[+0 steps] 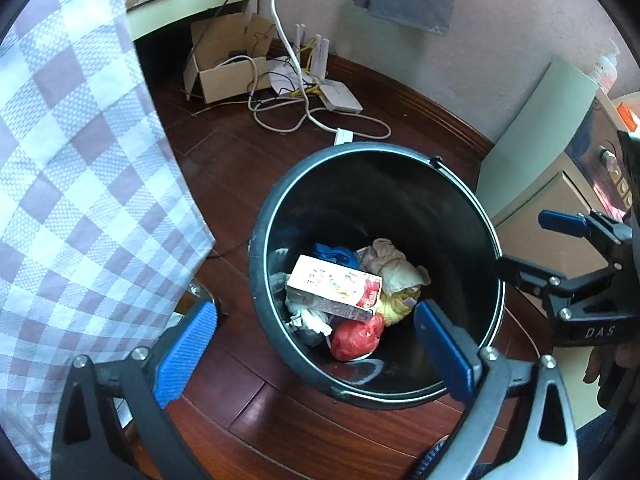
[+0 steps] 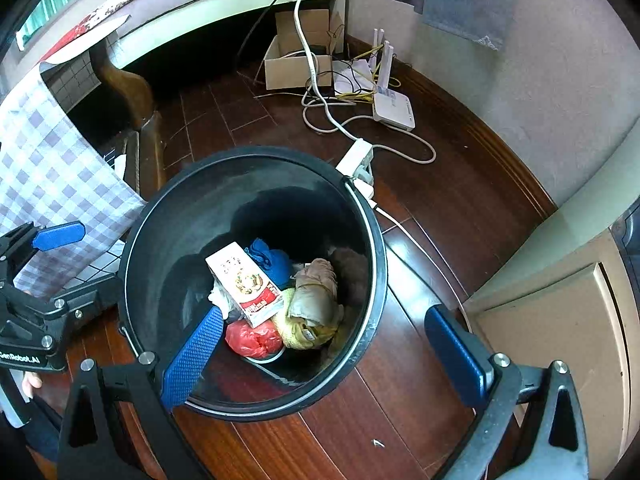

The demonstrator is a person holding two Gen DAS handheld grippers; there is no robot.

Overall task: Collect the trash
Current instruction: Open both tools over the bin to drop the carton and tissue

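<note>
Trash is in the black bin (image 1: 476, 216), which stands on the dark wood floor (image 1: 248, 412). Lying on top of the pile is a white and red carton (image 1: 334, 288), tilted on its side. Under and around it: a red plastic bag (image 1: 356, 338), a beige wad of cloth (image 1: 394, 264), something yellow (image 1: 396, 306), a blue scrap (image 1: 334, 254), and white crumpled paper (image 1: 308, 318).

My left tool (image 1: 316, 354) hangs over the near rim, jaws wide, nothing between the pads. One pad sits outside the bin on the left, the other over the inside near the right wall. My right tool (image 2: 324, 354) is the same: wide, empty, left pad over the bin's inside, right pad outside over the floor.

A checked cloth (image 1: 80, 160) hangs just left of the bin. Behind the bin there is a power strip (image 2: 356, 160) with white cables, touching or nearly touching the rim; can't tell which. Farther back are a white router (image 2: 394, 108) and an open cardboard box (image 2: 298, 66) by the wall. A beige cabinet (image 2: 552, 320) is on the right.
</note>
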